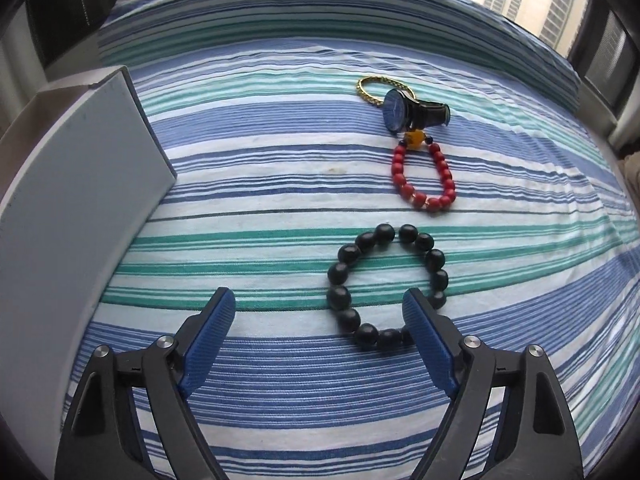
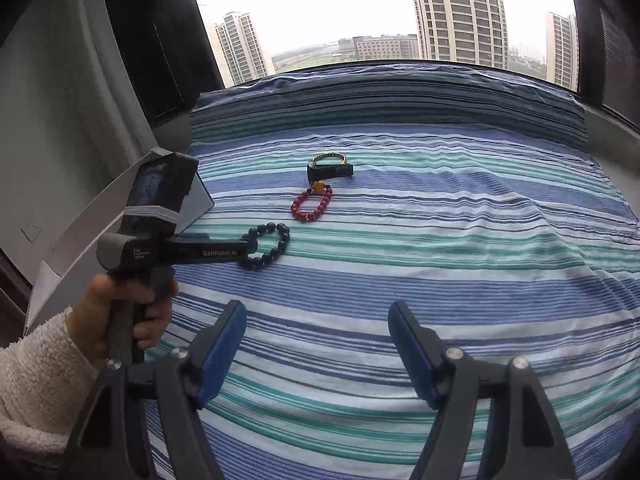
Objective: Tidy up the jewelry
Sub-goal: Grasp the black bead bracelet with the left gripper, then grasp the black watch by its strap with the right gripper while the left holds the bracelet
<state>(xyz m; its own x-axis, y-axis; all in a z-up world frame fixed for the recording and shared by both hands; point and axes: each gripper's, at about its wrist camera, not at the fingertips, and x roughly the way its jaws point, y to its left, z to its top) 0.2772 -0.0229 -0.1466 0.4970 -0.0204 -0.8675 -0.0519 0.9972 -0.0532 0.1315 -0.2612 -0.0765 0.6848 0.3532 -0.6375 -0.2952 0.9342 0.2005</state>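
Note:
A black bead bracelet (image 1: 386,286) lies on the striped cloth, also in the right wrist view (image 2: 268,250). Beyond it lie a red bead bracelet (image 1: 424,176) with a yellow charm, a dark watch (image 1: 412,110) and a gold chain bracelet (image 1: 370,90). My left gripper (image 1: 318,306) is open and empty, low over the cloth; its right finger (image 1: 424,332) overlaps the black bracelet's right side. My right gripper (image 2: 316,320) is open and empty, well short of the jewelry. The left gripper also shows in the right wrist view (image 2: 252,246), reaching to the black bracelet.
A grey open box (image 1: 80,200) stands at the left edge of the cloth, also in the right wrist view (image 2: 198,200). The striped cloth (image 2: 460,240) covers the surface up to a window ledge. A window with buildings lies behind.

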